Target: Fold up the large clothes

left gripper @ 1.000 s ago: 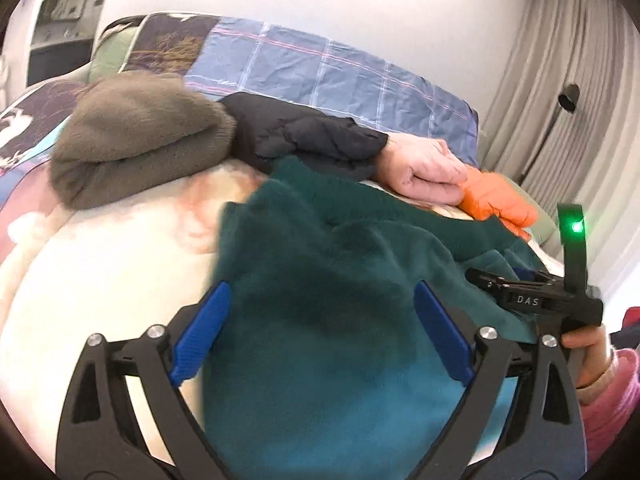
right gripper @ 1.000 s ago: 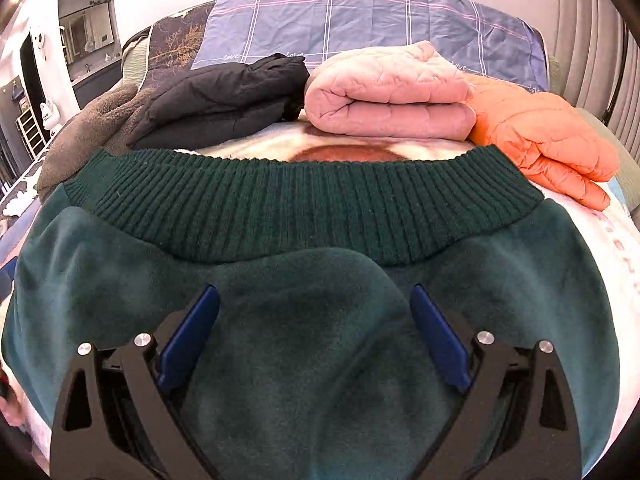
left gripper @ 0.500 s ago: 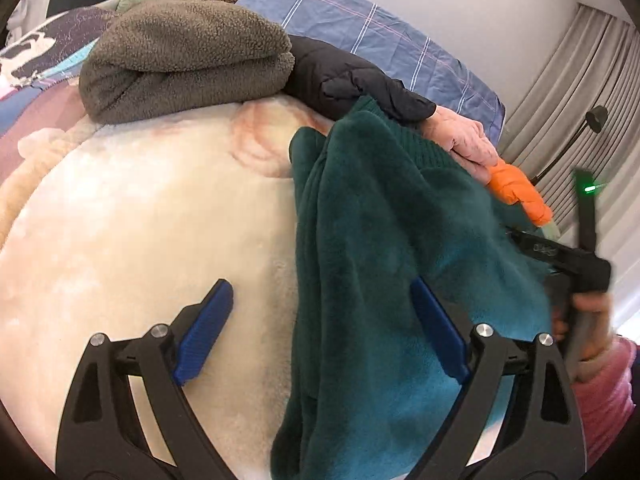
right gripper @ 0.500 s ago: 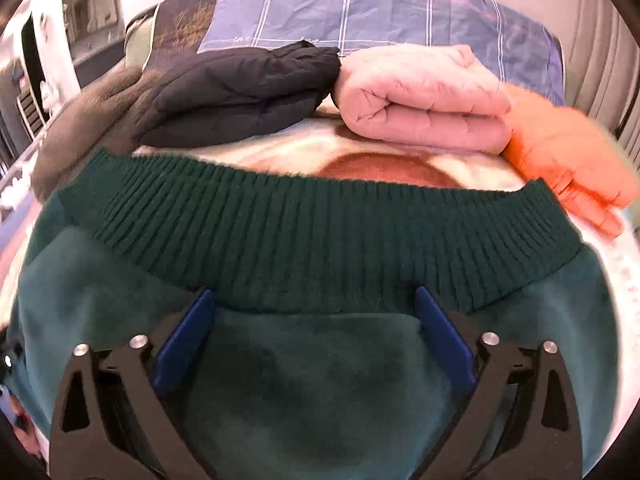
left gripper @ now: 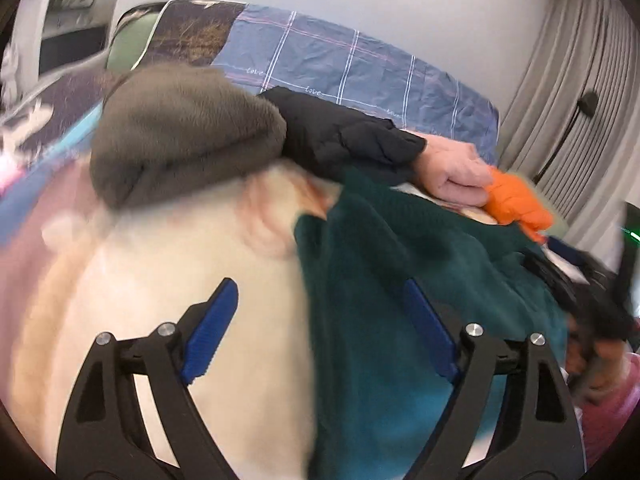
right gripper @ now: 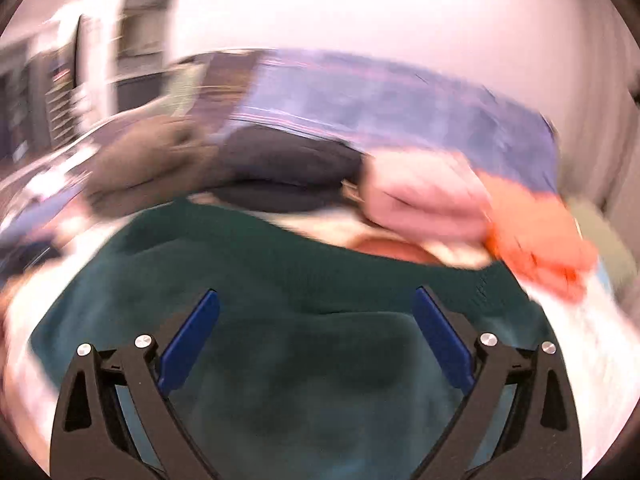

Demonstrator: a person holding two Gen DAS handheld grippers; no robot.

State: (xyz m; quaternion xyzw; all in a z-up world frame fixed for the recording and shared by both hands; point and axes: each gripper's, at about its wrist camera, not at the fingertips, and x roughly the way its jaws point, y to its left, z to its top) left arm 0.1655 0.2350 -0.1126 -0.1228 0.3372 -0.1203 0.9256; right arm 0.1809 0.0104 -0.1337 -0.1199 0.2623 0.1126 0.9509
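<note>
A large dark green fleece garment [left gripper: 400,280] lies folded on the bed, its ribbed hem toward the folded pile. In the left wrist view my left gripper [left gripper: 320,286] hovers over its left edge. Its jaws are closing but still wide, with the garment's edge and bare blanket between them and neither pad pressing. My right gripper [right gripper: 316,292] stands open above the middle of the garment [right gripper: 320,360] with nothing gripped. That view is heavily blurred. The right gripper [left gripper: 576,288] also shows as a dark blur at the garment's right side, with a hand [left gripper: 592,364] holding it.
Behind the garment lies a row of folded clothes: a grey-brown fleece [left gripper: 180,136], a black puffer [left gripper: 344,136], a pink quilted piece [left gripper: 452,172] and an orange puffer [left gripper: 516,200]. A blue checked pillow [left gripper: 360,64] stands behind them. The cream blanket [left gripper: 160,280] spreads to the left.
The right wrist view has pulled up and back, so the ribbed hem sits farther off and everything is blurred. The left view has shifted, and its jaws stand slightly narrower.
</note>
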